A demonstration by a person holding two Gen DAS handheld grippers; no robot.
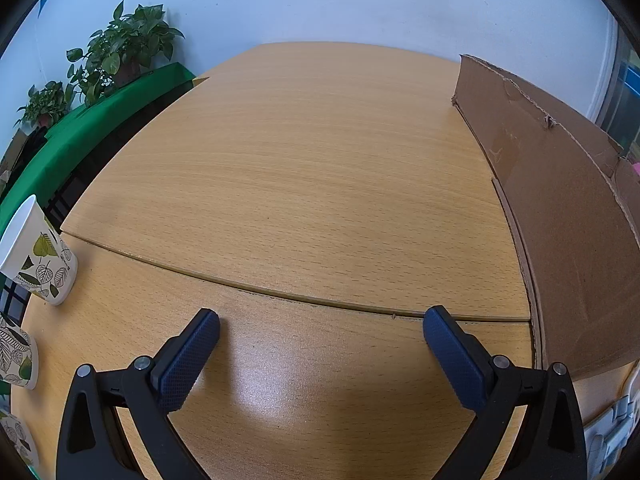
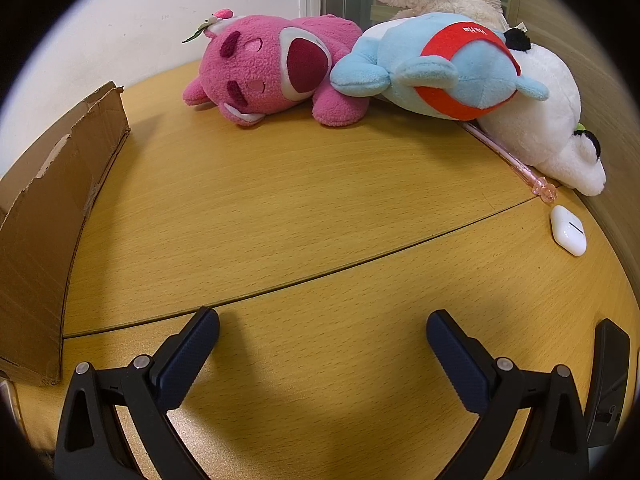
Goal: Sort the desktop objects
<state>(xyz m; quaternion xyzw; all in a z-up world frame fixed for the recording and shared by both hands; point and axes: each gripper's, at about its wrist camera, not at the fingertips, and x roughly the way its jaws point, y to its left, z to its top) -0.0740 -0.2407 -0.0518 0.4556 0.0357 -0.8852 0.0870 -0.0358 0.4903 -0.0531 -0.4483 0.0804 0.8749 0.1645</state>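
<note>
In the right wrist view a pink plush bear (image 2: 272, 76), a light-blue plush with a red band (image 2: 440, 72) and a white plush (image 2: 552, 120) lie at the far edge of the wooden desk (image 2: 300, 208). A pink pen (image 2: 512, 160) and a white earbud case (image 2: 568, 230) lie at the right. My right gripper (image 2: 322, 334) is open and empty, low over the desk. In the left wrist view my left gripper (image 1: 320, 332) is open and empty. Leaf-patterned paper cups (image 1: 40, 256) stand at its left.
A cardboard box stands between the two grippers, its wall showing in the left wrist view (image 1: 560, 220) and in the right wrist view (image 2: 52, 220). A black object (image 2: 608, 380) stands at the right. Potted plants (image 1: 120, 52) on a green cloth lie beyond the desk's left edge.
</note>
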